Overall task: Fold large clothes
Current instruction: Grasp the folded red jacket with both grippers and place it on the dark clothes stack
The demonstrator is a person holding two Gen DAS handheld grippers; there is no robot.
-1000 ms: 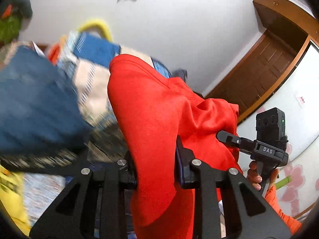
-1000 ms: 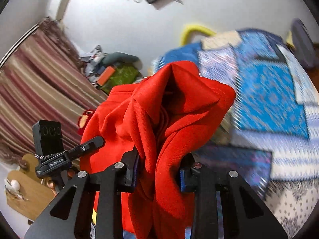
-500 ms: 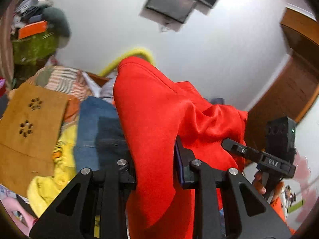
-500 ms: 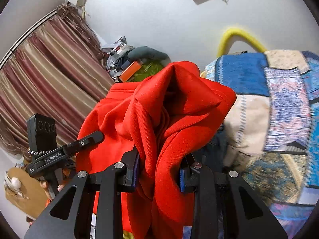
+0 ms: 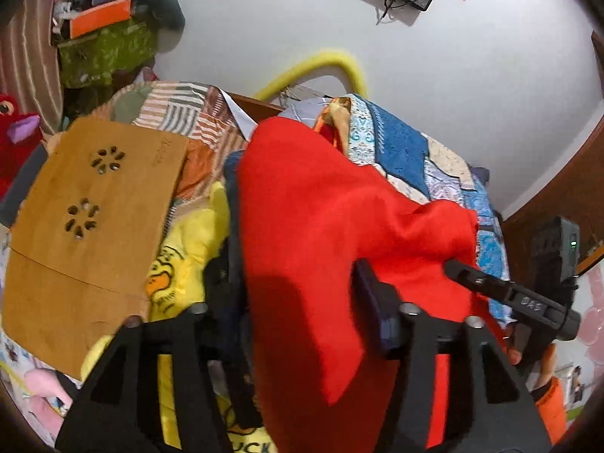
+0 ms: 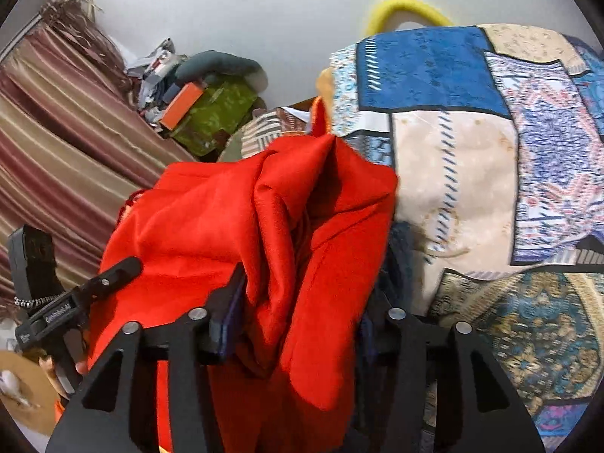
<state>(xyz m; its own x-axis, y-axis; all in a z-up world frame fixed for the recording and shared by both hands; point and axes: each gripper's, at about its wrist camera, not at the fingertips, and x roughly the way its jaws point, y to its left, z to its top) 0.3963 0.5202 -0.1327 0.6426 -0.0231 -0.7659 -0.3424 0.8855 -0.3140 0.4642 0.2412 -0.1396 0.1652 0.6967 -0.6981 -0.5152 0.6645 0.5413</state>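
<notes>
Red garment (image 5: 321, 234) hangs bunched between my 2 grippers, lifted above the bed's patchwork quilt (image 6: 472, 158). My left gripper (image 5: 298, 302) has its jaws pinching 1 thick fold of the cloth; my right gripper (image 6: 302, 313) has its jaws pinching another gathered wad. A wooden board (image 5: 87, 226) and a yellow duck-print cloth (image 5: 181, 260) lie to my left.

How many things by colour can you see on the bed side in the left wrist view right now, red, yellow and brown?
Red: 2, the red garment held by both grippers and a red plush toy.
Yellow: 2, a yellow duck-print cloth and a yellow padded hoop.
Brown: 1, a wooden board.
Total: 5.
</notes>
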